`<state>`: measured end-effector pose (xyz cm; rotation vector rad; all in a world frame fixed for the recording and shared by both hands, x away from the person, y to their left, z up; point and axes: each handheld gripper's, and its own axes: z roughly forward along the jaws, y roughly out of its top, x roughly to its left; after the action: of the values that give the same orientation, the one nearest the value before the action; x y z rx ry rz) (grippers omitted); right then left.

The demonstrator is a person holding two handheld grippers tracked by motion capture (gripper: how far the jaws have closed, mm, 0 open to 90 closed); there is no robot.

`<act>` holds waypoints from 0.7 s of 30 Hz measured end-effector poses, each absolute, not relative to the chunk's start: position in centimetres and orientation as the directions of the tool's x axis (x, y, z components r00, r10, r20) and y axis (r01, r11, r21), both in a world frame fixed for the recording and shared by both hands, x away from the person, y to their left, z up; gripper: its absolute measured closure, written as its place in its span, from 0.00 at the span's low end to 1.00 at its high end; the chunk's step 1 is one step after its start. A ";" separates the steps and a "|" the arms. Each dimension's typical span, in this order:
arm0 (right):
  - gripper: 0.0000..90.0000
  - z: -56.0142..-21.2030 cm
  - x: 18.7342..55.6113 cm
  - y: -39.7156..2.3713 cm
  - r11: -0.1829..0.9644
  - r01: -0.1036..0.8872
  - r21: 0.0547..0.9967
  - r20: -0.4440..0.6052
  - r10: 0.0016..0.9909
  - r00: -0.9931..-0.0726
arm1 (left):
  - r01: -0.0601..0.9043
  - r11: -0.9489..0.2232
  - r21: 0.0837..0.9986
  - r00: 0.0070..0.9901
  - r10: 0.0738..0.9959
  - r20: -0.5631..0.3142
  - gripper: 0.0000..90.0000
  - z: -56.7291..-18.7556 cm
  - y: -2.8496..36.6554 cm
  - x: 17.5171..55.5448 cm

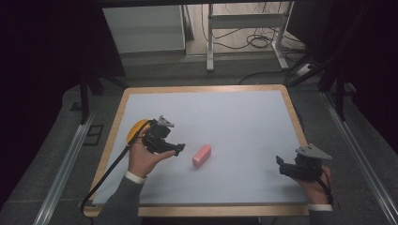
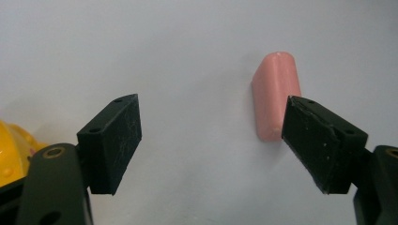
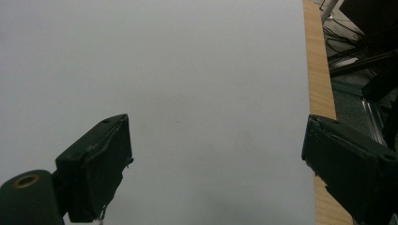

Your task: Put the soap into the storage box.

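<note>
A small pink block (image 1: 202, 155) lies on the white table sheet (image 1: 225, 117), a little left of centre. My left gripper (image 1: 179, 149) hovers just left of it, held in a hand, jaws open and empty. In the left gripper view the pink block (image 2: 274, 93) lies just beyond the right-hand jaw, outside the gap of my left gripper (image 2: 209, 140). A yellow rounded object (image 1: 136, 129) sits behind the left hand; its edge (image 2: 11, 152) shows at the lower left. My right gripper (image 1: 280, 164) is near the table's right front, open and empty, with bare sheet between its jaws (image 3: 216, 159).
The white sheet covers a wooden-edged table (image 1: 287, 101); its wooden border (image 3: 319, 84) runs beside my right gripper. Metal rails (image 1: 70, 154) flank the table. A white cabinet (image 1: 145, 28) and a desk frame with cables (image 1: 248, 33) stand beyond the far edge.
</note>
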<state>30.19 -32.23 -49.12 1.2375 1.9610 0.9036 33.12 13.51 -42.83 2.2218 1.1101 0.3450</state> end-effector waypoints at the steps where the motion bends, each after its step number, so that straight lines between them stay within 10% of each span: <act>1: 0.10 -49.1 30.2 -32.3 0.320 0.483 0.815 -0.155 0.924 -0.350 | 0.626 -0.454 0.634 0.614 0.788 -0.042 0.23 -42.9 13.3 33.2; 21: 0.10 -49.3 30.2 -31.9 0.339 0.485 0.806 -0.175 0.919 -0.352 | 0.638 -0.491 0.594 0.640 0.766 -0.054 0.23 -44.9 9.6 34.2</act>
<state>30.22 -31.95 -49.31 1.2259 1.9699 0.8770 34.25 9.61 -44.90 2.2796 1.0909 0.2904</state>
